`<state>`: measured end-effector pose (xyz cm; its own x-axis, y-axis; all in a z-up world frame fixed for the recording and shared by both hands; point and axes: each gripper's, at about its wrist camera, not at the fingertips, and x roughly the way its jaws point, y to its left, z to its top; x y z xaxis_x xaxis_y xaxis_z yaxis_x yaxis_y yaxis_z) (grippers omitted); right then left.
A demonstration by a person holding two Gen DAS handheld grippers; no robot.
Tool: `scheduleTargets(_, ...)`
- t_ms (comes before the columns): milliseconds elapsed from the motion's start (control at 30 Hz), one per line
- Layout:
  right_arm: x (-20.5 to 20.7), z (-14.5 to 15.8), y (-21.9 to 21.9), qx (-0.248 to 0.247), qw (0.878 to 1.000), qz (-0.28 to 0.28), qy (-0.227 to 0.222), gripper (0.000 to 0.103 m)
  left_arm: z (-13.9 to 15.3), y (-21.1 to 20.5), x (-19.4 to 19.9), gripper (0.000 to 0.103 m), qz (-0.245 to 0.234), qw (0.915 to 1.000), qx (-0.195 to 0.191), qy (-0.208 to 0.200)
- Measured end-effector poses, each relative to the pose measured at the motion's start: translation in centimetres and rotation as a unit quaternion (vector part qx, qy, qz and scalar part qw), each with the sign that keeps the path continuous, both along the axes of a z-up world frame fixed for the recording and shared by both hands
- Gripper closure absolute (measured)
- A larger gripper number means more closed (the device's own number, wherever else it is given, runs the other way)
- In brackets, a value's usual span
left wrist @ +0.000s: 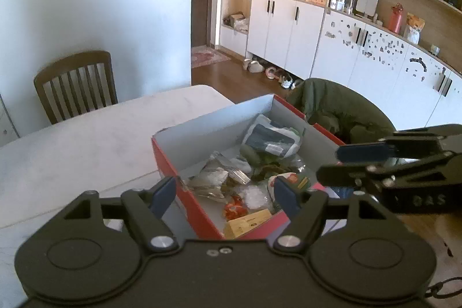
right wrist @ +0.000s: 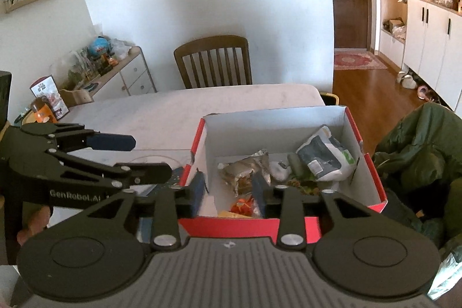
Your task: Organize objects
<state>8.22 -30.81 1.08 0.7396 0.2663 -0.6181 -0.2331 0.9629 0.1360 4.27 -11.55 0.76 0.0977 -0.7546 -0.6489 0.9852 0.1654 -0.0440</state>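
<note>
The red box (right wrist: 372, 163) sat open at the pale table's (left wrist: 86, 140) near corner, packets (left wrist: 271, 137) heaped inside, labels unreadable. The left gripper (left wrist: 225, 192) and right gripper (right wrist: 228, 189) hovered at its rim, jaws wide and empty. A green coat (right wrist: 418, 149) hid the adjacent seat; a wooden chair (right wrist: 213, 62) stood beyond.

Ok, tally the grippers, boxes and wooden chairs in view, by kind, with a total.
Grippers: 2, left gripper and right gripper
Boxes: 1, red box
Wooden chairs: 1, chair
Total: 4
</note>
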Motion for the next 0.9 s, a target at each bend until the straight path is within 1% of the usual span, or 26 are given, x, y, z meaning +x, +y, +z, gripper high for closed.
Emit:
scheduleTargets(33,-0.5,0.1,0.3,0.0,1.0,-0.001,-0.006,0.049,0.1,0.3,0.1,0.025,0.0,1.0,-0.003,0.0)
scheduleTargets(67,-0.8,0.1,0.5,-0.001,1.0,-0.002,-0.008,0.049,0.2,0.7,0.3,0.022,-0.001,1.0,-0.007,0.001)
scheduleTargets(167,-1.6,0.3,1.2,0.0,1.0,-0.005,-0.012,0.049,0.6,1.5,0.7,0.02,0.0,0.9999,-0.015,0.001)
scheduleTargets(300,-2.9,0.6,2.0,-0.002,1.0,-0.008,-0.026,0.041,0.9,2.7,1.0,0.016,0.0,0.9997,-0.026,-0.003)
scheduleTargets(400,-3.9,0.8,2.6,-0.009,0.999,-0.014,-0.042,0.031,1.1,3.5,1.2,0.012,-0.001,0.9996,-0.03,-0.005)
scheduleTargets(500,-4.6,0.9,3.1,-0.005,0.999,-0.018,-0.051,0.027,1.1,4.1,1.6,0.007,-0.001,0.9994,-0.033,0.0)
scheduleTargets(533,-4.8,0.9,3.2,-0.004,0.998,-0.021,-0.053,0.023,1.1,4.4,1.7,0.006,0.0,0.9994,-0.035,0.002)
scheduleTargets(600,-5.1,0.9,3.3,0.001,0.998,-0.026,-0.058,0.02,1.2,4.8,1.9,0.005,-0.001,0.9993,-0.038,0.003)
scheduleTargets(700,-5.3,0.8,3.4,0.003,0.998,-0.038,-0.057,0.019,1.2,5.6,2.1,0.001,0.001,0.999,-0.044,-0.002)
scheduleTargets(800,-5.6,0.6,3.4,0.006,0.997,-0.05,-0.056,0.018,1.2,6.2,2.1,0.001,-0.005,0.9989,-0.045,-0.008)
scheduleTargets(900,-6.0,0.4,3.6,0.01,0.996,-0.062,-0.059,0.012,1.2,6.6,2.0,0.001,-0.01,0.9988,-0.047,-0.011)
